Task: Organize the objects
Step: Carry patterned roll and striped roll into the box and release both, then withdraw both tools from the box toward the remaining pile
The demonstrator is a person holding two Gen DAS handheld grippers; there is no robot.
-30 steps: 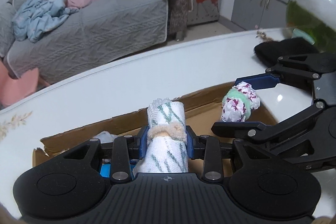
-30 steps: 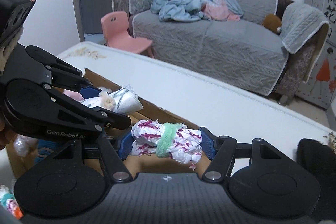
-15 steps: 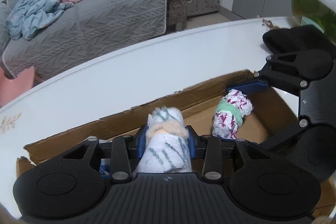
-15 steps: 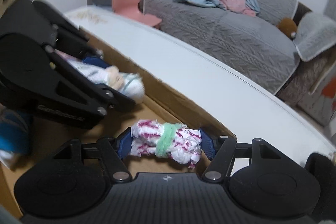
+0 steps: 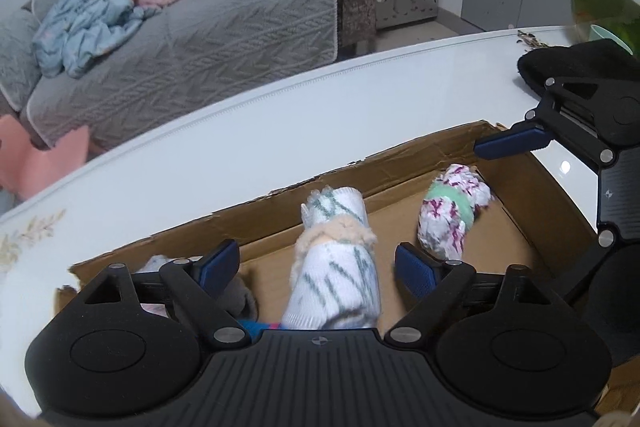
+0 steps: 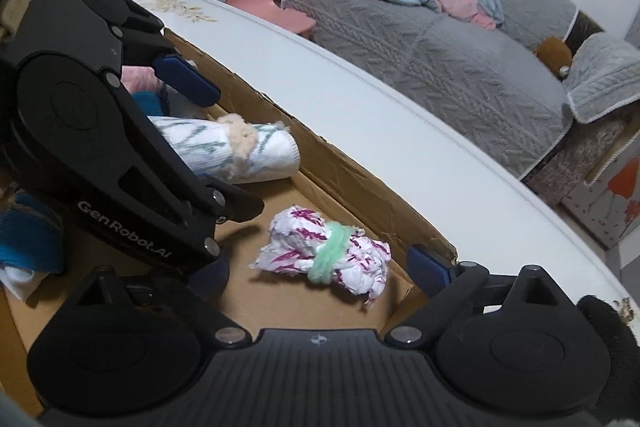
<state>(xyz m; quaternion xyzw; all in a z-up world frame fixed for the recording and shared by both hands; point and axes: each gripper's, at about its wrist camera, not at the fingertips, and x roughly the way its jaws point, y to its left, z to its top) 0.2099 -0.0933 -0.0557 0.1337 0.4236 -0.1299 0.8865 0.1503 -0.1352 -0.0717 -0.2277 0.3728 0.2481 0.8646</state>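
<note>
Both claws, left (image 5: 316, 265) and right (image 6: 320, 273), have just spread, dropping the green roll (image 5: 334, 267) and pink roll (image 6: 326, 259) into the box (image 5: 400, 163), so both look stowed.

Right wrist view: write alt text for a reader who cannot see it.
The right hand-held gripper, jaws just opened, hangs over a cardboard box with a white-and-magenta sock bundle lying loose between its fingers. To its left the left hand-held gripper, also open, hangs around a white roll with green stripes. Behind the white table stands a grey sofa.
</note>
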